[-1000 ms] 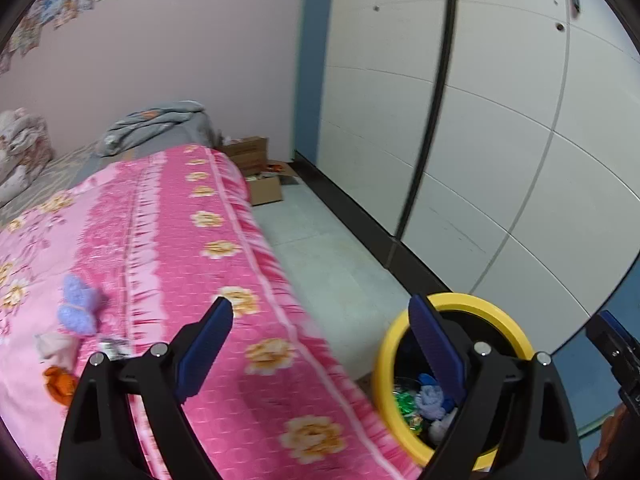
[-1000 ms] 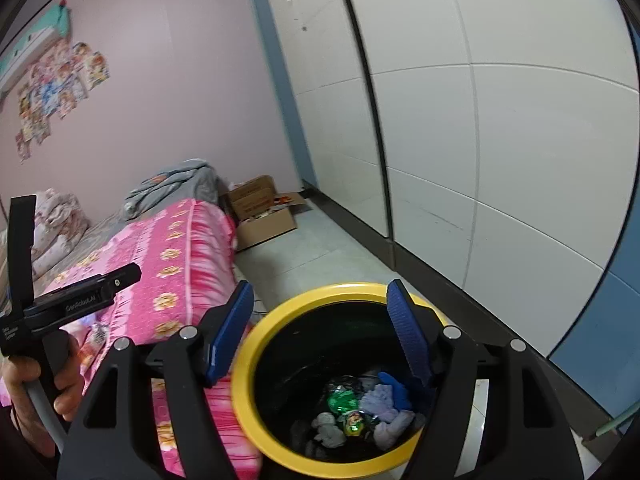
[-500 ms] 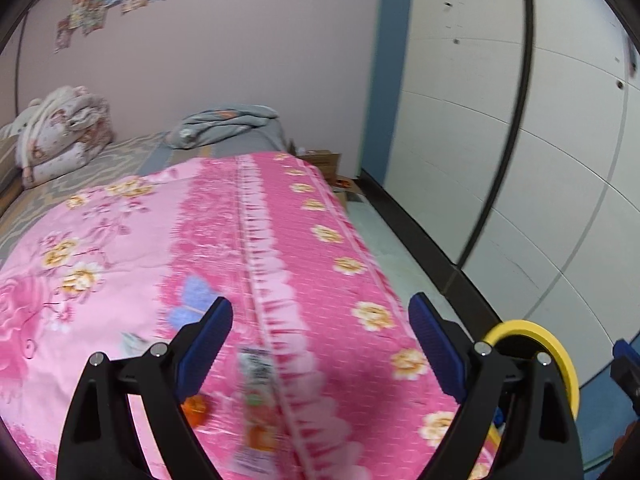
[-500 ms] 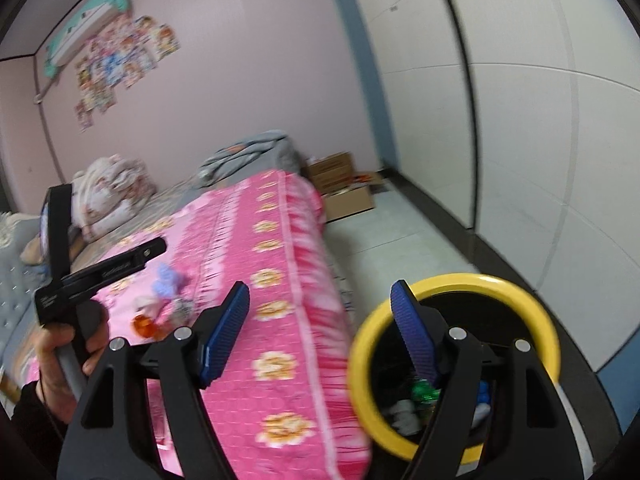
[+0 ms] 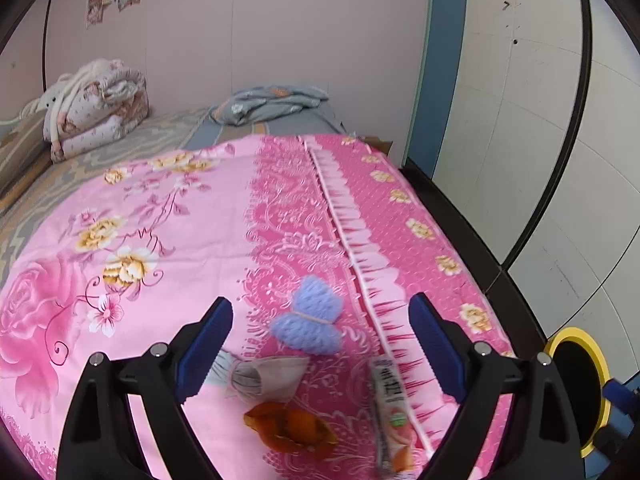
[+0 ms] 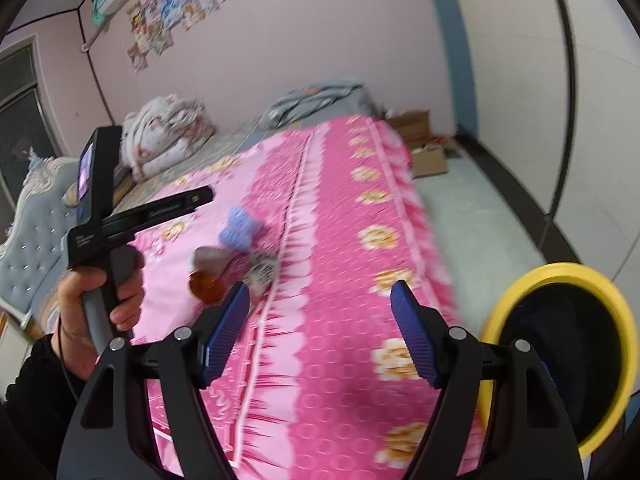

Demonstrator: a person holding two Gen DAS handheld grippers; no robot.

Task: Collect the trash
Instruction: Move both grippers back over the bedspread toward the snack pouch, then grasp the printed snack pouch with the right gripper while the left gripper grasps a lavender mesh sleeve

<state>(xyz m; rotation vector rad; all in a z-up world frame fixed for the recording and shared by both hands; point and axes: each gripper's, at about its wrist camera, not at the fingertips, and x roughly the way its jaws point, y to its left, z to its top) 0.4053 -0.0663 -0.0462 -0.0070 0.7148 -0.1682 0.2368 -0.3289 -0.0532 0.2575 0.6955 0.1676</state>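
Note:
Trash lies on the pink bedspread [image 5: 168, 208]: a blue knitted butterfly [image 5: 310, 320], a crumpled grey-white wrapper [image 5: 262, 376], an orange crinkled wrapper [image 5: 290, 430] and a long printed snack packet [image 5: 390, 404]. My left gripper [image 5: 320, 344] is open and empty, hovering just above these pieces. My right gripper [image 6: 320, 328] is open and empty over the bed's side edge. The same trash shows in the right wrist view: the butterfly [image 6: 240, 230] and the orange wrapper [image 6: 206, 288]. The yellow-rimmed bin [image 6: 560, 352] stands on the floor to the right; it also shows in the left wrist view [image 5: 580, 384].
Folded quilts [image 5: 96, 100] and a grey blanket [image 5: 272, 102] lie at the bed's far end. Cardboard boxes [image 6: 424, 144] sit on the floor by the far wall. White wardrobe doors [image 5: 540, 100] run along the right. The hand with the left gripper's handle [image 6: 100, 240] shows at left.
Both grippers have swung left from the bin toward the bed. The left gripper now hovers over the trash pieces. The bin has slid to the right edge of both views.

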